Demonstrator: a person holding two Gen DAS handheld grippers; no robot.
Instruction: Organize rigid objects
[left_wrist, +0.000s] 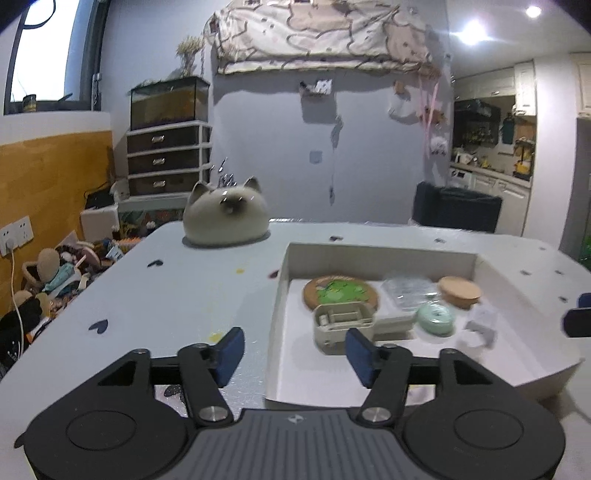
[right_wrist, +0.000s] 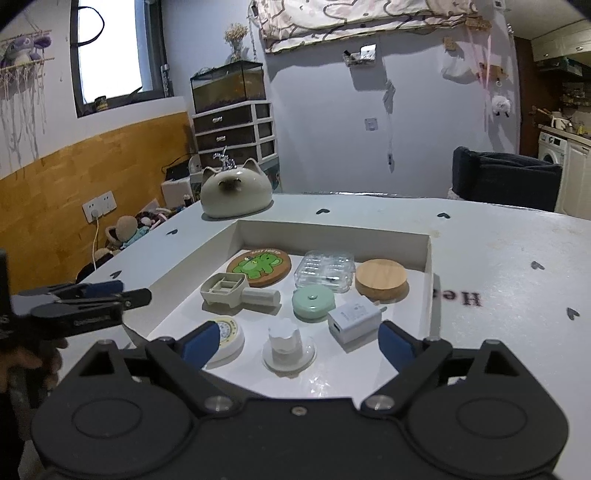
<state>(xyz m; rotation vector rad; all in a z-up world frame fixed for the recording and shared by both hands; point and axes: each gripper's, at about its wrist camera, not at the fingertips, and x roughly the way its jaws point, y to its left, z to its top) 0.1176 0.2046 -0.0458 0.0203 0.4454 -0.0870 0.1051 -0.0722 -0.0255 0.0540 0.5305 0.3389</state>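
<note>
A shallow white box (right_wrist: 430, 254) lies on the pale table and holds several rigid items: a round cork coaster with a green print (right_wrist: 258, 266), a clear plastic case (right_wrist: 325, 271), a wooden lid (right_wrist: 382, 283), a beige handled holder (right_wrist: 225, 289), a mint round case (right_wrist: 313, 301), a white charger (right_wrist: 352, 321), a white suction hook (right_wrist: 289, 349) and a round yellow-faced disc (right_wrist: 229, 334). My right gripper (right_wrist: 299, 341) hovers open at the box's near edge, nothing between its blue pads. My left gripper (left_wrist: 295, 356) is open over the box's left wall (left_wrist: 279, 295), empty.
A cream cat-shaped ceramic dish (left_wrist: 226, 216) sits at the table's far left corner. The left gripper (right_wrist: 88, 297) shows from the side in the right wrist view, beside the box. Drawers, a fish tank and floor clutter lie beyond the table's left edge. A dark chair (right_wrist: 506, 177) stands behind.
</note>
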